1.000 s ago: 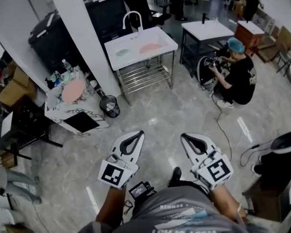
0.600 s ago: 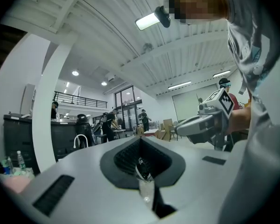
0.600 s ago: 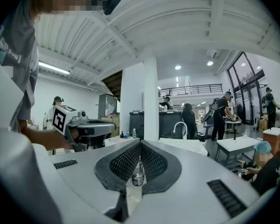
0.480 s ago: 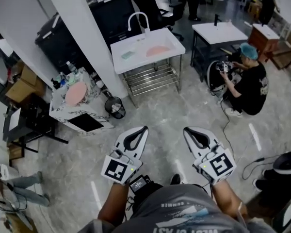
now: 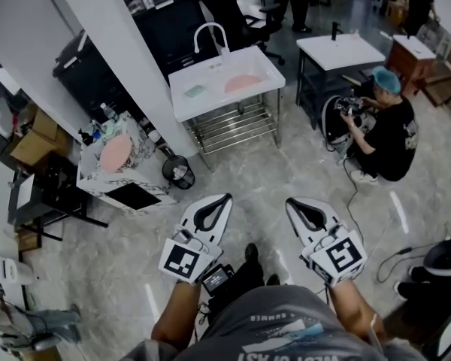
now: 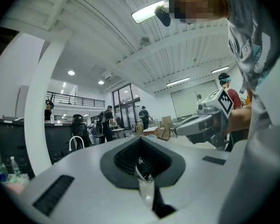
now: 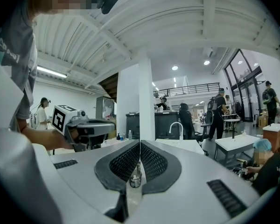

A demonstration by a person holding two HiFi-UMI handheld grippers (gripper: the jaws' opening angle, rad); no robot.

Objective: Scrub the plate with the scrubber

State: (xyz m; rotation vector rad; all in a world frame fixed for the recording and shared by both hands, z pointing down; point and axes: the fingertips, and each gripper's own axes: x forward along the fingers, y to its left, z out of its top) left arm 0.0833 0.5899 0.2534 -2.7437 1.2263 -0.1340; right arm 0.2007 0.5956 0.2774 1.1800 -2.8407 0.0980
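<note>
a grey marbled floor (image 5: 286,171) is stretching across the room. a white pillar (image 5: 113,59) is rising at the left, with a black counter (image 5: 165,21) standing behind it. a white sink (image 5: 225,101) with a curved tap (image 5: 209,25) is standing on a metal frame, a wire shelf (image 5: 233,122) sitting beneath. a white table (image 5: 338,51) is standing to its right. a black bin (image 5: 178,173) is sitting near the pillar's foot. strip lamps (image 6: 147,11) are glowing on the white ribbed ceiling (image 7: 186,22), and tall glass doors (image 7: 245,78) are standing at the far end.

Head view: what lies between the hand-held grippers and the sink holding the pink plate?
Only bare grey floor, shown in the head view; a black bin stands aside to the left.
</note>
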